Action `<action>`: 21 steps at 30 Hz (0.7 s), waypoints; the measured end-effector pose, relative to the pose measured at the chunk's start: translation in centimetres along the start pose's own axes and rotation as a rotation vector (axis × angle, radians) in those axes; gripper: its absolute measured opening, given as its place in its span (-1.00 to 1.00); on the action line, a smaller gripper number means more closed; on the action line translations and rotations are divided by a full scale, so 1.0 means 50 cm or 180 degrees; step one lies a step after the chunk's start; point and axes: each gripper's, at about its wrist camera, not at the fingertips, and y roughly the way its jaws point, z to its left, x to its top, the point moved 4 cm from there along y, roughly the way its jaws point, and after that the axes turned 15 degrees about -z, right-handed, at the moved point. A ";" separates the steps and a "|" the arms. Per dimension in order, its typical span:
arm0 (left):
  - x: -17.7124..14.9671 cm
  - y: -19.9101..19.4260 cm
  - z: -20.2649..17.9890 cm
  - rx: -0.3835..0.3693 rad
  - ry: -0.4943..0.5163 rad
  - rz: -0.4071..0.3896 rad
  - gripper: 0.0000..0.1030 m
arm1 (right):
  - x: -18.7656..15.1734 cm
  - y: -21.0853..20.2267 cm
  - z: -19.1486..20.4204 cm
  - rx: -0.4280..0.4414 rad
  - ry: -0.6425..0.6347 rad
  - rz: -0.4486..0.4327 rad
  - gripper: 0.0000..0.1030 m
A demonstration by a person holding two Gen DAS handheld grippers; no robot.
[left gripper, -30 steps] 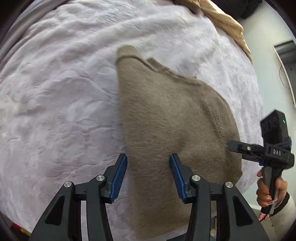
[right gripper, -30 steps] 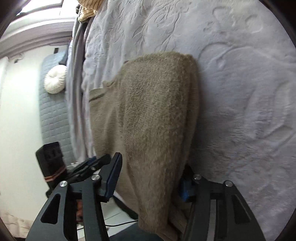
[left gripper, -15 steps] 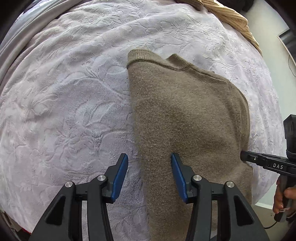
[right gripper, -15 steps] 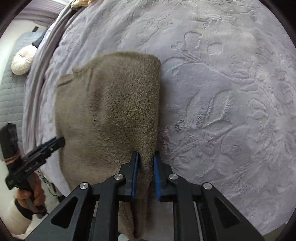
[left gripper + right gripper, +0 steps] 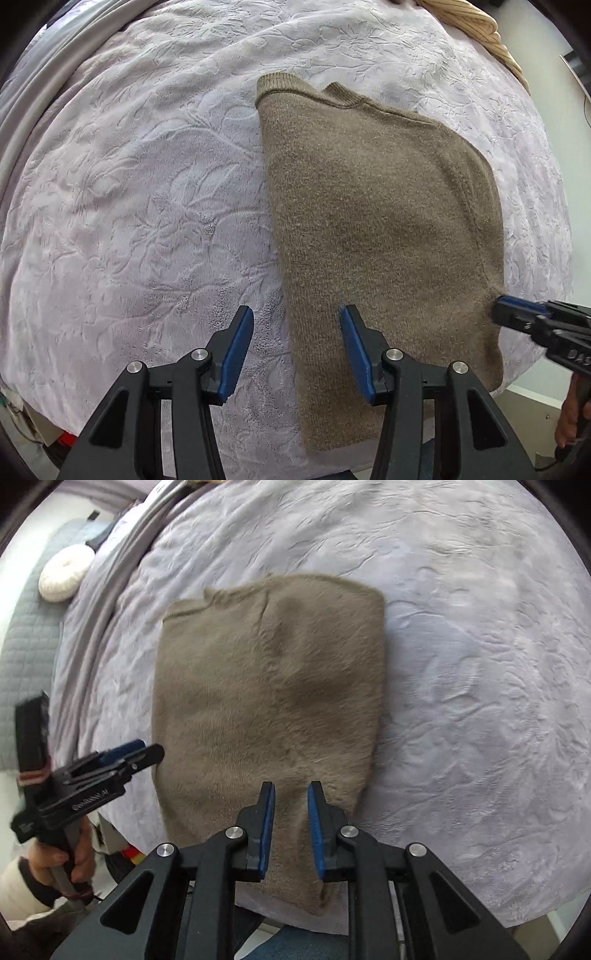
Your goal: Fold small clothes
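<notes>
Your lilac bedspread point(image 5: 147, 221) is filling the view, carrying the folded brown sweater point(image 5: 376, 229) toward 3 o'clock, hem cut off at 6. Your left claw point(image 5: 295, 350) is hanging spread; your right claw point(image 5: 291, 827) is pinching its edge, blurred.

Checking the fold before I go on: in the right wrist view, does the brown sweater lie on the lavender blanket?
Yes, the brown sweater lies spread on the lavender blanket, which shows on both sides of it.

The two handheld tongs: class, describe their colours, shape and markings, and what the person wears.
Both tongs, left and right, have black angular frames, silver bolts and blue ribbed pads. White lettering, not clearly legible, marks their sides. The left hand wears a cream sleeve with a dark cuff.
</notes>
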 end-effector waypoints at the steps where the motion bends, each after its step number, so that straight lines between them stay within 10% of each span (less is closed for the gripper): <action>1: -0.001 -0.001 -0.002 0.0007 0.0006 0.0010 0.00 | -0.005 0.011 -0.006 -0.0036 0.0000 0.0062 -0.62; 21: -0.012 0.036 -0.009 0.0043 -0.0134 0.0085 0.31 | -0.001 0.086 0.010 -0.0261 0.0015 0.0207 -0.76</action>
